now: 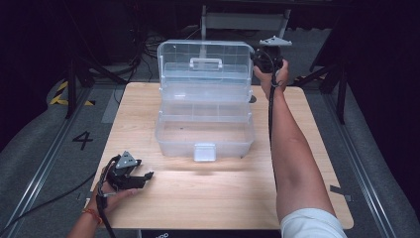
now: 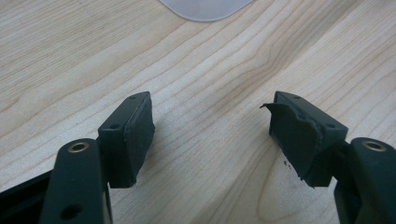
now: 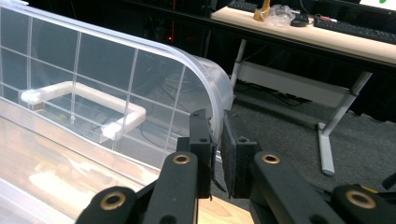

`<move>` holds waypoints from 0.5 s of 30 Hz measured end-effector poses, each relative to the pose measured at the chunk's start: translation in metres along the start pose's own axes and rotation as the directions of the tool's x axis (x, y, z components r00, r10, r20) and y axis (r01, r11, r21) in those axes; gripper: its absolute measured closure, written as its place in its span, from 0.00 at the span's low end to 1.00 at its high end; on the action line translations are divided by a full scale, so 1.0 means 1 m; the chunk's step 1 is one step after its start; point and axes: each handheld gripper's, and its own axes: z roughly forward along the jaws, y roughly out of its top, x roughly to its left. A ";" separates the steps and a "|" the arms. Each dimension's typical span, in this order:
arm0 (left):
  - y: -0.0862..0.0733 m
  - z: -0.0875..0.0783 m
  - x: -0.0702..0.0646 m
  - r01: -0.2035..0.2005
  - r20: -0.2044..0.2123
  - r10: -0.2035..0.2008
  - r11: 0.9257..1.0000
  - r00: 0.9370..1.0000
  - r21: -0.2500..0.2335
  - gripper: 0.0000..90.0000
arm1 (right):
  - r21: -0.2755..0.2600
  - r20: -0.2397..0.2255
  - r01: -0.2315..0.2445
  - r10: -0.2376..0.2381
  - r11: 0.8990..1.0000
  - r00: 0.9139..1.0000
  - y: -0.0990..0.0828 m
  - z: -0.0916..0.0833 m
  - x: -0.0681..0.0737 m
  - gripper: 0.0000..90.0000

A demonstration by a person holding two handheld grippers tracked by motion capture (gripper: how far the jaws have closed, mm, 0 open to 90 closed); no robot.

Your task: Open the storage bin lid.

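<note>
One clear plastic storage box point(image 1: 204, 116) stands open on the far half of the wooden table point(image 1: 223, 198), its lid point(image 1: 205, 57) raised upright at the back and its single white front latch point(image 1: 204, 151) facing the person. One white carry handle point(image 1: 205, 63) sits on the lid. The near half of the table, between the box and the near edge, lies bare; narrower strips of bare wood remain to the box's left and right. Grey floor surrounds the table, with a "4" marking point(image 1: 82, 140) to the left.

The right gripper point(image 1: 259, 55) is held at the lid's upper right corner, well above the table. In the right gripper view its jaws point(image 3: 217, 140) are pressed nearly together, pinching the curved rim of the lid between the pads.

The left gripper point(image 1: 146, 176) rests low near the table's near left corner, well apart from the box. In the left gripper view its jaws point(image 2: 210, 135) stand spread over bare wood, nothing between them; the latch's rounded edge point(image 2: 205, 9) lies farther ahead.
</note>
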 end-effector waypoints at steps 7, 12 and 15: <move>0.000 0.000 0.000 0.000 0.000 0.000 1.000 1.000 -0.001 0.35 | 0.009 0.010 0.013 -0.013 1.000 1.000 0.000 0.004 0.000 0.93; 0.000 0.000 0.000 -0.005 -0.002 0.005 1.000 1.000 0.001 0.35 | 0.018 0.014 0.018 -0.019 1.000 1.000 0.001 0.007 0.000 0.93; 0.000 0.000 0.000 -0.005 -0.002 0.005 1.000 1.000 0.001 0.35 | 0.023 0.018 0.017 -0.018 1.000 1.000 0.001 0.008 0.000 0.92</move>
